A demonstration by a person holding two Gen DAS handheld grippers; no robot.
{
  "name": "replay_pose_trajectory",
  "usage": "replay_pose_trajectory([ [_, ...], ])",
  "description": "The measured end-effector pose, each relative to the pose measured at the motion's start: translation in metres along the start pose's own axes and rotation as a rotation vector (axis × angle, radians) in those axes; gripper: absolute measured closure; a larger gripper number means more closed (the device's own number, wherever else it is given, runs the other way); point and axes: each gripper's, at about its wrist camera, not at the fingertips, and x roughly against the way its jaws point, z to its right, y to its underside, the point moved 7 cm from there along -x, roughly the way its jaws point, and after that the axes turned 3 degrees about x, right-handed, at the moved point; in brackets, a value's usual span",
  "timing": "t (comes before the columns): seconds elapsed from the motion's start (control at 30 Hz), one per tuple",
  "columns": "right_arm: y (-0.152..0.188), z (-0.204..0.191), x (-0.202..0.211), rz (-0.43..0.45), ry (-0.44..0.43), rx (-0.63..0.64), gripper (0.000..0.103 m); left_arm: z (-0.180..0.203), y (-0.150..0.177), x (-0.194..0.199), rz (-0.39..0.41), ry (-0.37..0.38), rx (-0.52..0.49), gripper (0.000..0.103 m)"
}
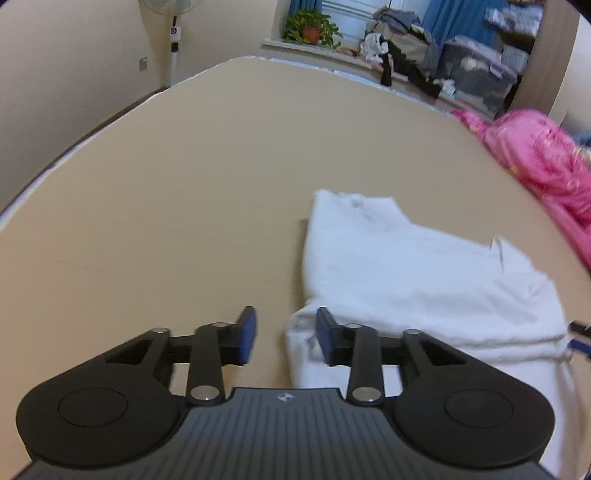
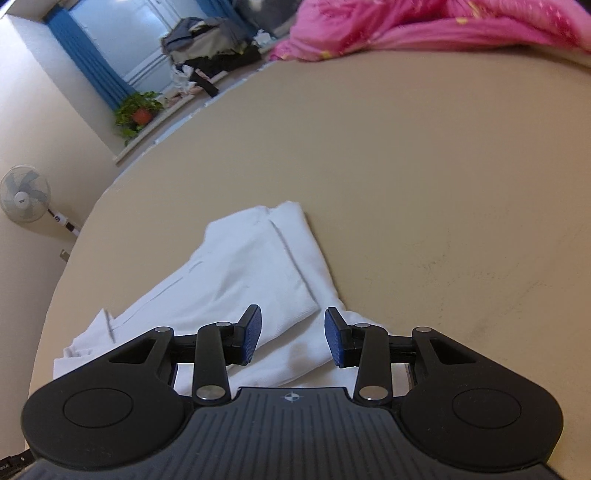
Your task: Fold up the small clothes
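A white garment (image 1: 417, 273) lies partly folded on the tan bed surface (image 1: 184, 184); it also shows in the right wrist view (image 2: 251, 273). My left gripper (image 1: 286, 336) is open and empty, hovering at the garment's near left corner, its right pad over the cloth edge. My right gripper (image 2: 293, 338) is open and empty, just above the garment's near right end, with cloth showing between the jaws. Neither gripper holds the cloth.
A pink quilt (image 1: 543, 162) is bunched at the bed's right side and shows in the right wrist view (image 2: 424, 26). Beyond the far edge stand a potted plant (image 1: 312, 29), a clothes pile (image 1: 402, 40), storage bins (image 1: 480, 70) and a standing fan (image 1: 173, 37).
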Motion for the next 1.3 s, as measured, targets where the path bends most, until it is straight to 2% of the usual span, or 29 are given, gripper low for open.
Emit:
replay_pose_trajectory([
  [0.1, -0.001, 0.0, -0.014, -0.008, 0.007, -0.002, 0.063, 0.005, 0.0, -0.023, -0.02, 0.02, 0.001, 0.053],
  [0.17, -0.001, -0.004, -0.019, 0.001, 0.001, 0.015, 0.069, 0.011, 0.002, -0.038, -0.036, 0.025, 0.027, 0.053],
  [0.2, -0.002, -0.006, -0.02, 0.014, 0.008, 0.032, 0.09, 0.012, 0.002, -0.043, -0.043, 0.034, 0.043, 0.054],
  [0.23, -0.003, -0.008, -0.019, 0.03, 0.013, 0.047, 0.1, 0.013, 0.001, -0.048, -0.055, 0.052, 0.056, 0.055],
  [0.3, -0.006, -0.016, -0.012, 0.07, -0.016, 0.056, 0.101, 0.017, 0.005, -0.058, -0.094, 0.075, 0.046, 0.068],
  [0.33, -0.009, -0.022, -0.004, 0.096, -0.066, 0.052, 0.101, 0.017, 0.007, -0.061, -0.113, 0.057, 0.014, 0.086],
  [0.4, -0.014, -0.034, 0.011, 0.162, -0.142, 0.089, 0.101, 0.012, 0.002, -0.06, -0.088, 0.03, 0.001, 0.087],
  [0.43, -0.015, -0.03, 0.011, 0.166, -0.093, 0.091, 0.101, 0.008, -0.001, -0.058, -0.085, 0.035, 0.024, 0.087],
  [0.47, -0.012, -0.016, 0.004, 0.127, -0.01, 0.042, 0.101, 0.004, -0.001, -0.06, -0.1, 0.038, 0.043, 0.087],
  [0.5, -0.008, -0.002, -0.005, 0.077, 0.058, -0.01, 0.101, 0.002, 0.001, -0.063, -0.117, 0.01, 0.041, 0.087],
  [0.53, -0.002, 0.016, -0.01, 0.025, 0.174, -0.064, 0.102, 0.002, 0.003, -0.065, -0.13, -0.005, 0.026, 0.087],
  [0.57, -0.001, 0.028, -0.009, 0.019, 0.247, -0.11, 0.101, 0.004, 0.003, -0.066, -0.143, -0.003, 0.017, 0.084],
  [0.6, -0.004, 0.032, -0.006, 0.031, 0.259, -0.137, 0.098, 0.004, 0.0, -0.064, -0.145, 0.006, 0.022, 0.082],
  [0.67, -0.019, 0.024, 0.007, 0.121, 0.242, -0.093, 0.098, 0.004, -0.014, -0.059, -0.093, 0.057, 0.058, 0.069],
  [0.73, -0.03, 0.005, 0.016, 0.198, 0.191, 0.008, 0.095, 0.006, -0.027, -0.06, -0.035, 0.094, 0.055, 0.064],
  [0.8, -0.03, -0.016, 0.01, 0.181, 0.058, 0.071, 0.089, 0.008, -0.035, -0.07, -0.013, 0.119, 0.048, 0.055],
  [0.83, -0.027, -0.022, 0.005, 0.154, 0.009, 0.083, 0.084, 0.008, -0.037, -0.078, -0.017, 0.12, 0.054, 0.055],
  [0.87, -0.023, -0.027, -0.001, 0.12, -0.032, 0.089, 0.081, 0.007, -0.037, -0.086, -0.028, 0.115, 0.065, 0.056],
  [0.9, -0.018, -0.03, -0.01, 0.073, -0.067, 0.095, 0.076, 0.005, -0.037, -0.095, -0.045, 0.109, 0.084, 0.064],
  [0.93, -0.014, -0.03, -0.016, 0.037, -0.07, 0.102, 0.075, 0.004, -0.035, -0.102, -0.056, 0.114, 0.097, 0.086],
  [0.97, -0.011, -0.027, -0.022, 0.01, -0.052, 0.113, 0.075, 0.004, -0.035, -0.106, -0.076, 0.122, 0.092, 0.101],
  [1.03, -0.006, -0.017, -0.034, -0.036, 0.04, 0.144, 0.075, 0.004, -0.036, -0.106, -0.052, 0.061, 0.057, 0.101],
  [1.07, -0.007, -0.01, -0.035, -0.028, 0.085, 0.14, 0.075, 0.003, -0.039, -0.101, -0.036, 0.05, 0.058, 0.101],
  [1.13, -0.013, -0.007, -0.03, 0.01, 0.085, 0.103, 0.078, 0.009, -0.04, -0.09, -0.014, 0.011, 0.058, 0.1],
  [1.17, -0.017, -0.005, -0.027, 0.03, 0.081, 0.092, 0.078, 0.015, -0.039, -0.083, 0.011, -0.022, 0.037, 0.098],
  [1.2, -0.018, -0.003, -0.025, 0.041, 0.082, 0.096, 0.077, 0.019, -0.04, -0.076, 0.033, -0.026, 0.016, 0.097],
  [1.27, -0.012, 0.001, -0.032, -0.002, 0.087, 0.102, 0.077, 0.03, -0.038, -0.063, 0.045, 0.032, -0.007, 0.097],
  [1.3, -0.008, 0.006, -0.035, -0.037, 0.089, 0.1, 0.077, 0.036, -0.033, -0.061, 0.021, 0.088, -0.006, 0.096],
])
